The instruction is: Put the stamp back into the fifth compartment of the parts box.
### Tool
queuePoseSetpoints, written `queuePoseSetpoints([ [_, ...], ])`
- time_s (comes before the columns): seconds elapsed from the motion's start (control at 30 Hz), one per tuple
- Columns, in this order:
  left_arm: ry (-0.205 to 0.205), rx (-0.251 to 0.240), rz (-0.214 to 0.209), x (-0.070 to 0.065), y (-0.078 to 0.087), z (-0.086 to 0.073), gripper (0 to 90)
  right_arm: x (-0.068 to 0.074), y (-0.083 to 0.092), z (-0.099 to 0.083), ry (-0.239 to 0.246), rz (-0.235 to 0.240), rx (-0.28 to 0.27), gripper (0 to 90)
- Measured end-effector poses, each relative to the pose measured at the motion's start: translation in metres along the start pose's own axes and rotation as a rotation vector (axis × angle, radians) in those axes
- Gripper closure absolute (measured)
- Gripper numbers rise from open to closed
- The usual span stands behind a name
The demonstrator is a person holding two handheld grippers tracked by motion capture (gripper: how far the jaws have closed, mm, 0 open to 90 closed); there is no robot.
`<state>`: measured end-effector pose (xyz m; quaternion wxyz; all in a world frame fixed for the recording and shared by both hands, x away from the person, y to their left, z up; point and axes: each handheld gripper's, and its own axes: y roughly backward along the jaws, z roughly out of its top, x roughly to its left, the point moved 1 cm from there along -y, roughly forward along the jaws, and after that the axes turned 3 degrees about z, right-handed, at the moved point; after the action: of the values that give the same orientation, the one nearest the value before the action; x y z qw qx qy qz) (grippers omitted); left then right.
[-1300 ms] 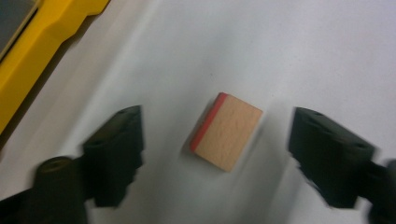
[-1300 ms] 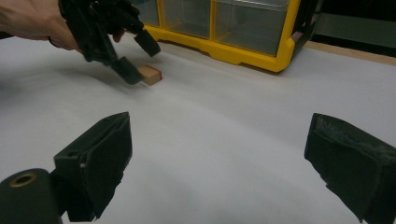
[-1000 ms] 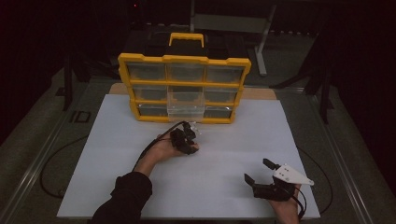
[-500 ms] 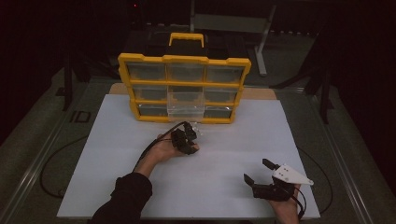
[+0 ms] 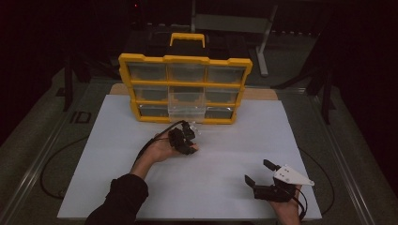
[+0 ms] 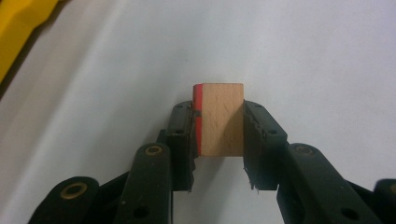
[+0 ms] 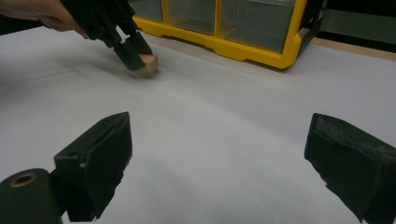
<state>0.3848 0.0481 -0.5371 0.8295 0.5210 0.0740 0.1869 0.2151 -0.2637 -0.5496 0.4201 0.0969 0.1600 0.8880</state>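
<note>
Pinching a wooden block [image 6: 223,119], the left gripper [image 6: 219,133] is being held low, seemingly on the white table [image 5: 225,140]. The right gripper [image 5: 261,172] is being kept wide open, empty.

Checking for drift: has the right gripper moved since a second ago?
No. The right gripper keeps its place near the white mat's front edge.

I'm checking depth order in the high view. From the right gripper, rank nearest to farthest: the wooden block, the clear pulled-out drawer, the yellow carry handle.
1. Wooden block with a red side, clamped in the left gripper, mid-table.
2. Clear pulled-out plastic drawer, bottom middle of the yellow organizer.
3. Yellow carry handle, atop the organizer, farthest from the right gripper.
</note>
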Motion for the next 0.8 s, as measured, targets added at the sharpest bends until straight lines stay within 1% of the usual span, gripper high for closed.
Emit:
queuePoseSetpoints([
  [0.2, 0.003, -0.015, 0.009, 0.001, 0.009, 0.000, 67.0, 0.000, 0.000, 0.000, -0.001, 0.001, 0.000, 7.5],
  [0.3, 0.023, -0.032, 0.001, 0.002, 0.016, -0.002, 67.0, 0.001, 0.000, 0.000, -0.002, 0.002, 0.000, 7.5],
  [0.37, 0.025, -0.036, -0.002, 0.003, 0.019, -0.002, 67.1, 0.001, -0.001, 0.000, -0.002, 0.003, 0.002, 7.5],
  [0.57, 0.023, -0.031, -0.006, 0.003, 0.025, -0.003, 67.0, 0.001, -0.001, 0.000, 0.001, 0.005, 0.005, 7.5],
  [0.8, 0.031, -0.034, -0.013, 0.004, 0.031, -0.004, 66.9, 0.001, -0.001, 0.000, 0.000, 0.007, 0.007, 7.5],
])
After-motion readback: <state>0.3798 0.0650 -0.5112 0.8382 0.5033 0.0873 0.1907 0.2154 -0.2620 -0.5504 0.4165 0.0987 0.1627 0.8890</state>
